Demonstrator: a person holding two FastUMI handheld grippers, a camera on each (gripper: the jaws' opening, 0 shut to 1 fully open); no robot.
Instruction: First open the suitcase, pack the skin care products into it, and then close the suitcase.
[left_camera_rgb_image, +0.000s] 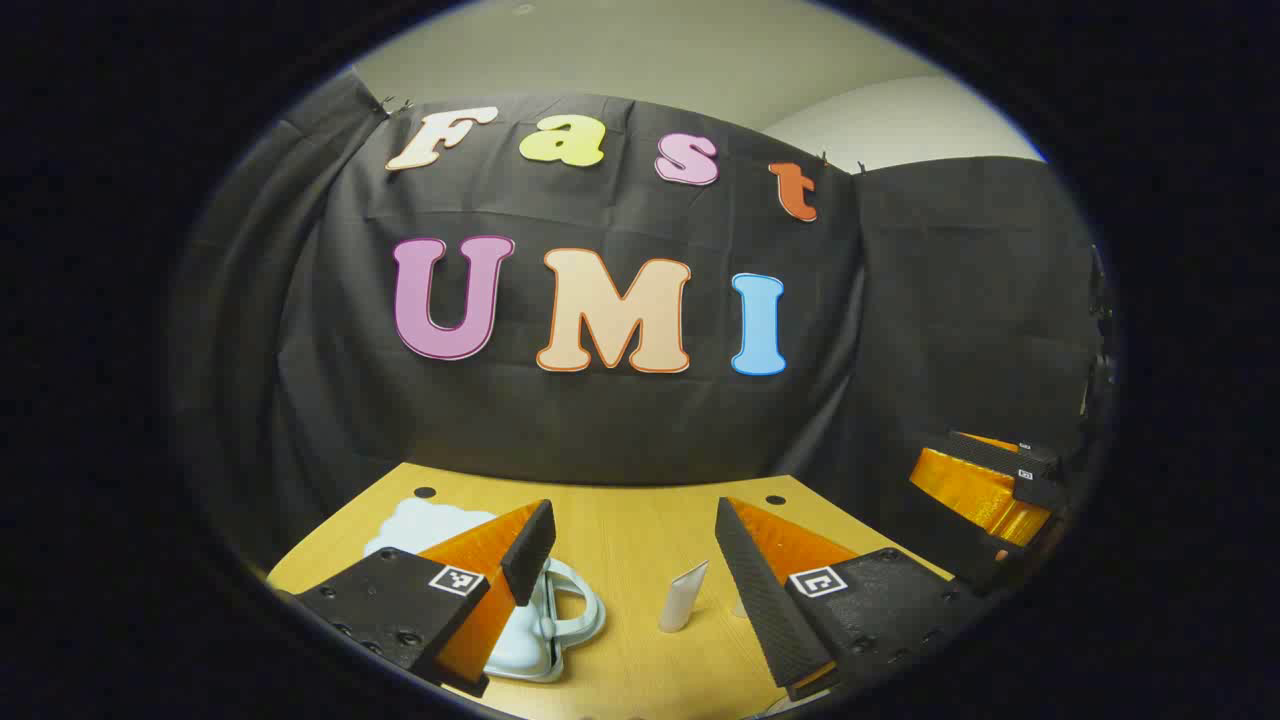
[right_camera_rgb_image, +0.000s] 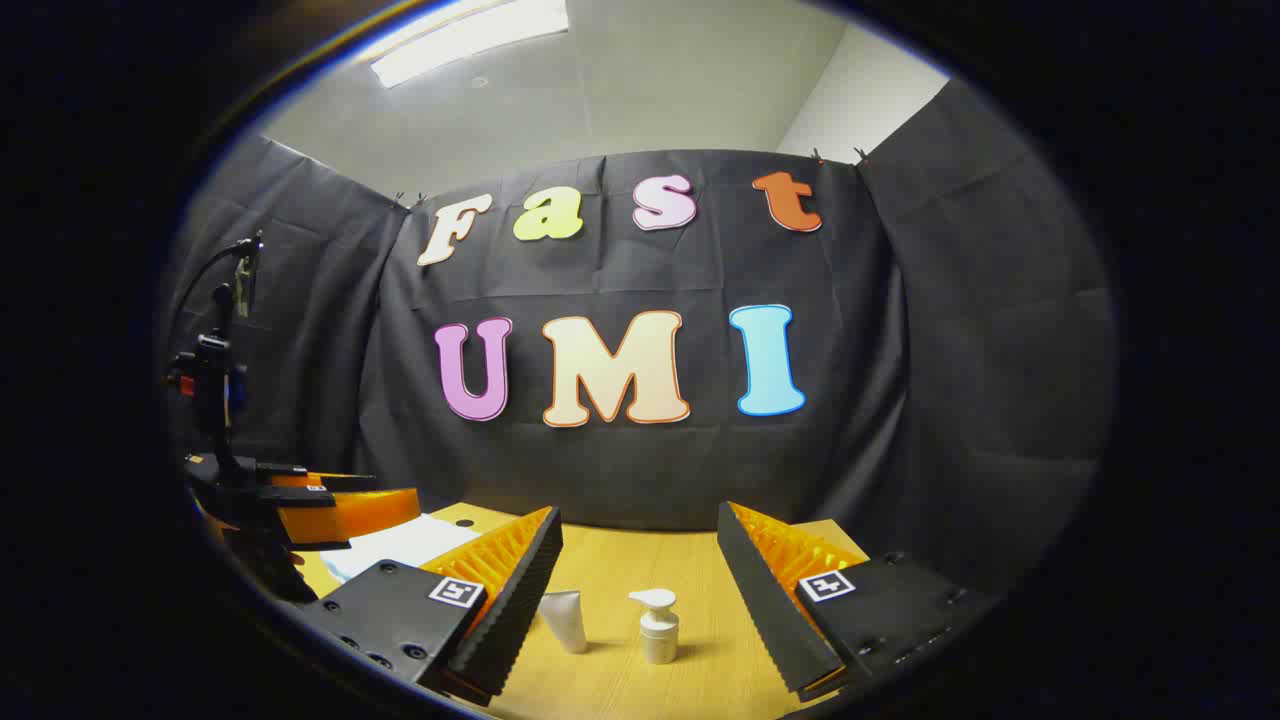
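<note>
A small pale blue suitcase (left_camera_rgb_image: 560, 630) with a loop handle lies flat and closed on the wooden table (left_camera_rgb_image: 620, 520), partly behind my left gripper's left finger. My left gripper (left_camera_rgb_image: 634, 560) is open above the table, with a white tube (left_camera_rgb_image: 683, 597) standing between its fingers farther off. In the right gripper view, my right gripper (right_camera_rgb_image: 640, 565) is open too; a white tube (right_camera_rgb_image: 565, 618) and a white pump bottle (right_camera_rgb_image: 657, 625) stand on the table (right_camera_rgb_image: 640, 545) ahead of it. The suitcase (right_camera_rgb_image: 395, 545) shows pale at the left, behind the left gripper (right_camera_rgb_image: 300, 500).
The right gripper (left_camera_rgb_image: 985, 485) hangs at the right edge of the left gripper view. A camera stand (right_camera_rgb_image: 215, 380) rises at the far left in the right gripper view. Black cloth walls close the table's back and sides. Two round holes (left_camera_rgb_image: 775, 498) mark the table's far edge.
</note>
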